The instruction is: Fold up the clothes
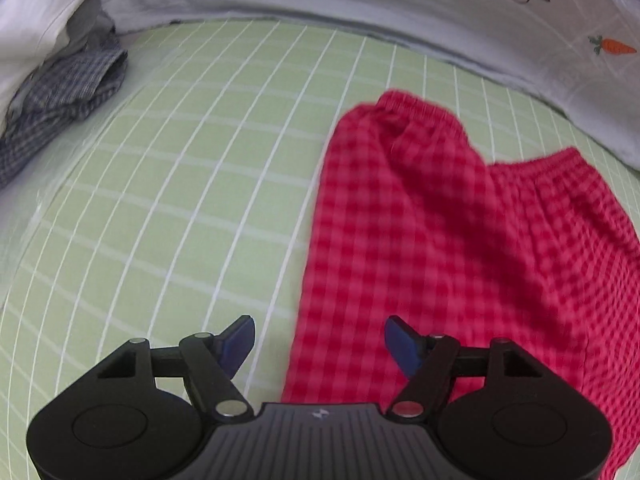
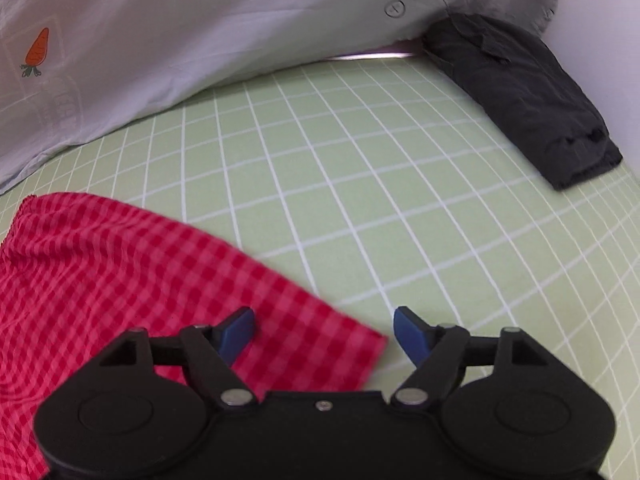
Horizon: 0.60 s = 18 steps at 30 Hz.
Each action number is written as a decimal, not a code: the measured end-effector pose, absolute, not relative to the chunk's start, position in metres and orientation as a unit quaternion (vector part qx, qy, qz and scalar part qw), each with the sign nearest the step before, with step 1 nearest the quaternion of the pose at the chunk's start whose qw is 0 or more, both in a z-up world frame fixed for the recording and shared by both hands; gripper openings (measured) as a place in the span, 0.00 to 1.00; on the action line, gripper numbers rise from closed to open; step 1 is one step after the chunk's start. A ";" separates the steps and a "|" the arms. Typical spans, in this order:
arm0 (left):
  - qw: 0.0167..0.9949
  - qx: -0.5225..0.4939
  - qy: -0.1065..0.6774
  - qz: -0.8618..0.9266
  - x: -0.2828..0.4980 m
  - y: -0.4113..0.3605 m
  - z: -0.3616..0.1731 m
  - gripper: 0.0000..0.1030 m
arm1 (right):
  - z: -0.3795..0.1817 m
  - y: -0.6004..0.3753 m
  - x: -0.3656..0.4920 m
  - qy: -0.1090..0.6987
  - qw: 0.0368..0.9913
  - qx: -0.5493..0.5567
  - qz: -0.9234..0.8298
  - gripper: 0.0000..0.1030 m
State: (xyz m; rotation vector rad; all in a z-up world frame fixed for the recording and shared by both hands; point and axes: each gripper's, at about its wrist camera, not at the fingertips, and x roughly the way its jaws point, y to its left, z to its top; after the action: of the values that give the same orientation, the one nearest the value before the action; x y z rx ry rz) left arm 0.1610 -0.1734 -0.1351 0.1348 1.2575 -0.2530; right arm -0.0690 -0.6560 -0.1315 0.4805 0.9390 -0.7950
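My left tongs [image 1: 319,344] are spread wide and hold nothing, hovering over the left edge of the red shorts [image 1: 452,248], which lie on the green sheet [image 1: 192,184] with the waistband pointing away from me. My right tongs [image 2: 324,334] gape empty too, straddling the shorts' near right corner. I judge both sit at the hem corners so I can pinch and fold toward the waistband. The checked cloth [image 1: 60,108] and dark bundle [image 2: 520,96] lie well apart at the edges, out of the way.
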 end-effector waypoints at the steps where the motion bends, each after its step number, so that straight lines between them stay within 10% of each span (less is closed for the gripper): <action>1: 0.792 0.059 0.596 -0.117 0.151 -0.163 -0.138 0.70 | -0.132 -0.653 -0.074 0.430 0.790 0.233 -0.369 0.75; 4: 0.783 0.053 0.608 -0.118 0.129 -0.143 -0.142 0.70 | -0.128 -0.640 -0.083 0.411 0.805 0.247 -0.350 0.65; 8: 0.784 0.041 0.606 -0.128 0.111 -0.130 -0.142 0.58 | -0.118 -0.620 -0.080 0.422 0.822 0.221 -0.314 0.04; 13: 0.785 0.026 0.603 -0.140 0.088 -0.113 -0.142 0.12 | -0.108 -0.586 -0.091 0.433 0.827 0.164 -0.320 0.02; 18: 0.785 0.011 0.600 -0.152 0.066 -0.097 -0.142 0.02 | -0.104 -0.570 -0.128 0.429 0.812 0.177 -0.354 0.02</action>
State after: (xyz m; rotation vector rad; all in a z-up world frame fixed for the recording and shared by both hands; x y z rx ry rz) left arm 0.0660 -0.0969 -0.1422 0.0248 1.2943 -0.3275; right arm -0.1280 -0.5698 -0.1039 0.3772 0.9169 -0.7565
